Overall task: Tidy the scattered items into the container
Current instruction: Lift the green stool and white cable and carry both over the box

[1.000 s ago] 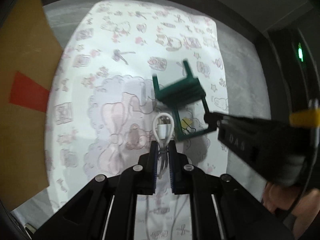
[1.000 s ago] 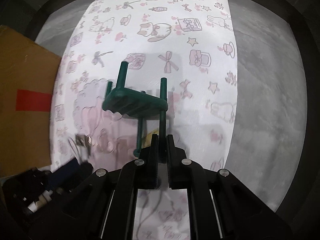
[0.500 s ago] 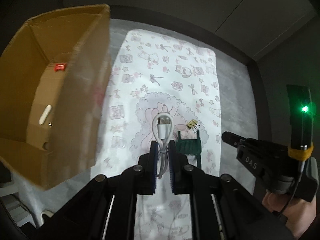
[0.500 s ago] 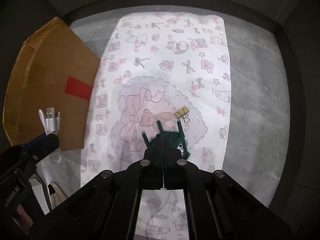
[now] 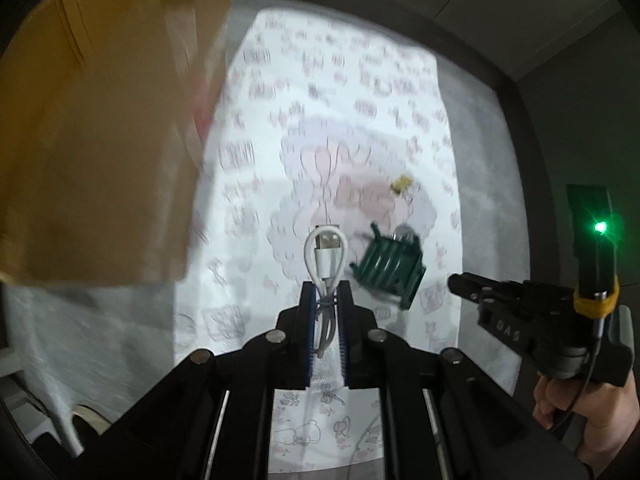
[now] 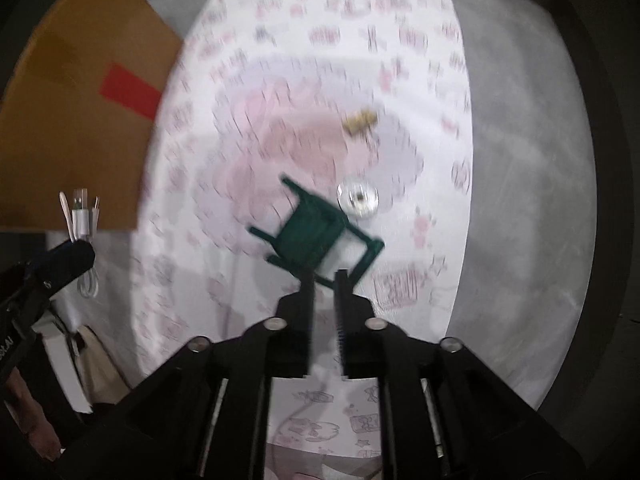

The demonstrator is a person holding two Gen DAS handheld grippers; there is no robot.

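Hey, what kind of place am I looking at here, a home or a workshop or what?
Probably a home table set up for tidying: a cartoon-print cloth over a grey tabletop, a cardboard box beside it, and small clutter like a green toy chair.

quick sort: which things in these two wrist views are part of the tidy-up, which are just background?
Job:
- cardboard box, the container
- white USB cable, shut in the left gripper
- green toy chair, below the right gripper, whose jaws have just been opening
- gold binder clip
- small shiny round item

Background:
- cartoon-print cloth
- grey table
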